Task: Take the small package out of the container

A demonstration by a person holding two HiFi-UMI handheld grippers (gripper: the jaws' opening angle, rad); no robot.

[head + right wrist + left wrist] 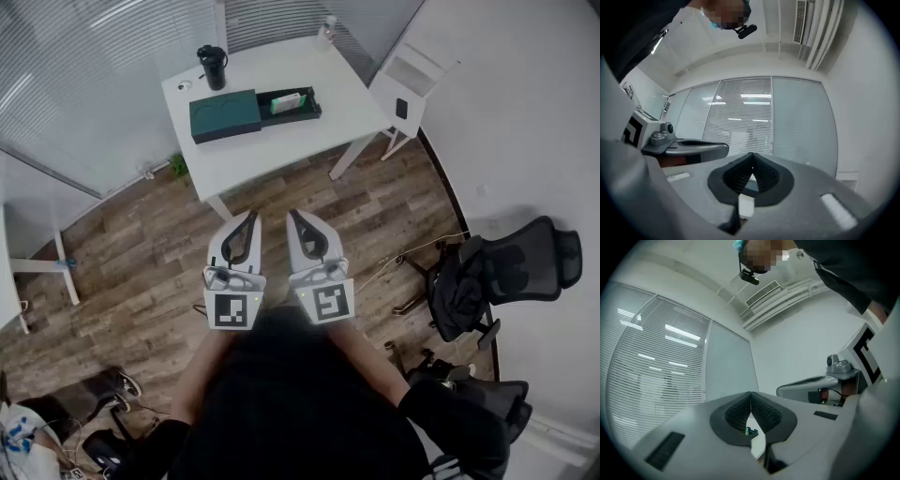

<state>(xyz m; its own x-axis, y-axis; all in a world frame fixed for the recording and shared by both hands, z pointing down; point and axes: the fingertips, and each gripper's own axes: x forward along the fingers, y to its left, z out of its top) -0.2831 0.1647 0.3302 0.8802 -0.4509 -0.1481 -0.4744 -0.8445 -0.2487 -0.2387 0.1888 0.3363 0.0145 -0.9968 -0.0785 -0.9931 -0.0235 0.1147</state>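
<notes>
Small package [287,102] sits in the open black container [315,101] mid-surface, beside a dark green lid [225,115]; its print is too small to read. Reach not begun: left gripper [251,217] and right gripper [294,217] are well short of the surface [281,58], fingers closed, empty. Next, I'd say: close in, open one pair, drop into the container.

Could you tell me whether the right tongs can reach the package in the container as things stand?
Probably not yet: the right tongs hang shut over the floor, short of the table. The package lies uncovered in the open container, lid beside it, so only distance stands in the way.
</notes>
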